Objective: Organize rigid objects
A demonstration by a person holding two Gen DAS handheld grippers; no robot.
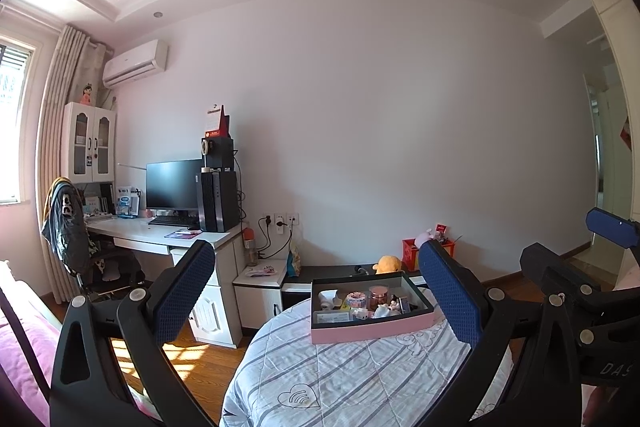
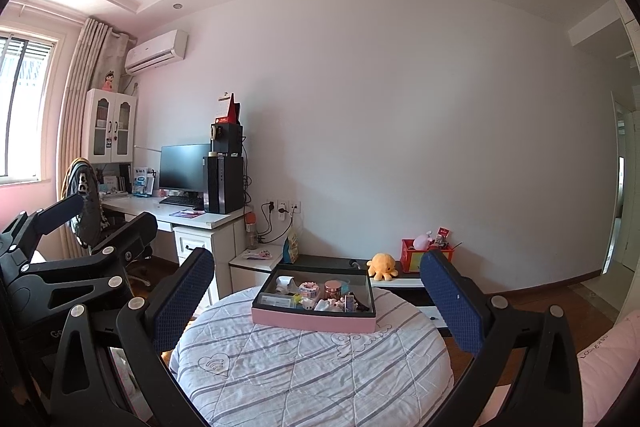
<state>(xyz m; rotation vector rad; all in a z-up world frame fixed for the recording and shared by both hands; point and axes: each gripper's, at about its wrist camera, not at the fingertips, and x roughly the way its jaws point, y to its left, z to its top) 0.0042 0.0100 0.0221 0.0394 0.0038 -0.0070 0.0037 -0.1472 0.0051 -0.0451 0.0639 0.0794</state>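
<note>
While both grippers hang spread, pink tray sits on quilted, seemingly round table; desk behind.

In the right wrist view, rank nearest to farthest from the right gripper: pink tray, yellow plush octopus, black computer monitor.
1. Pink tray, on the quilt ahead of the right gripper.
2. Yellow plush octopus, on the low cabinet behind.
3. Black computer monitor, far left on the desk.

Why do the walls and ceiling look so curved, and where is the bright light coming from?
Both views come through fisheye lenses, which bend straight ceiling lines and blacken the corners. In the left wrist view, daylight from the window throws sunny patches on the wooden floor and washes the curtain pale. In the right wrist view the window glares nearly white, while the pink tray stays sharp.
</note>
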